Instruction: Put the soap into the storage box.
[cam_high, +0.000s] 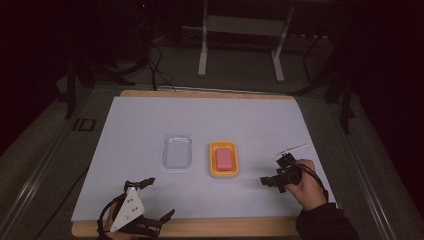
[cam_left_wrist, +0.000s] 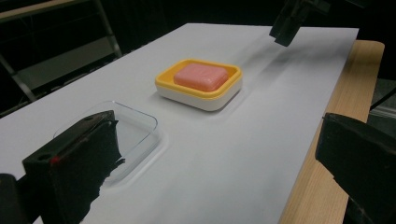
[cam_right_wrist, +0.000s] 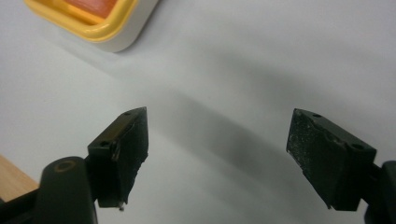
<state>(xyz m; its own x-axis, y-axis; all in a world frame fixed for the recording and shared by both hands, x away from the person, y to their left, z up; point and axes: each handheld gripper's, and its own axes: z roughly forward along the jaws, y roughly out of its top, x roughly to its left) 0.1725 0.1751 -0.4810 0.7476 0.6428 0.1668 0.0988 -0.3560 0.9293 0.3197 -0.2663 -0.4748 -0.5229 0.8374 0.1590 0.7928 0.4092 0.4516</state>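
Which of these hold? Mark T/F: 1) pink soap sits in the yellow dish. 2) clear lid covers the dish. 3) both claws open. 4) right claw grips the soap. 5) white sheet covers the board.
1) True: the pink soap lies in the yellow dish.
2) False: the clear lid lies on the sheet beside the dish.
3) True: the left claw and right claw are both open.
4) False: it holds nothing, apart from the dish.
5) True: the white sheet covers most of the wooden board.

Mid-sheet, a clear rectangular plastic lid (cam_high: 177, 151) and a yellow-rimmed white dish holding pink soap (cam_high: 224, 159) stand near each other with an apparently narrow gap, the white paper sheet (cam_high: 150, 120) otherwise open.
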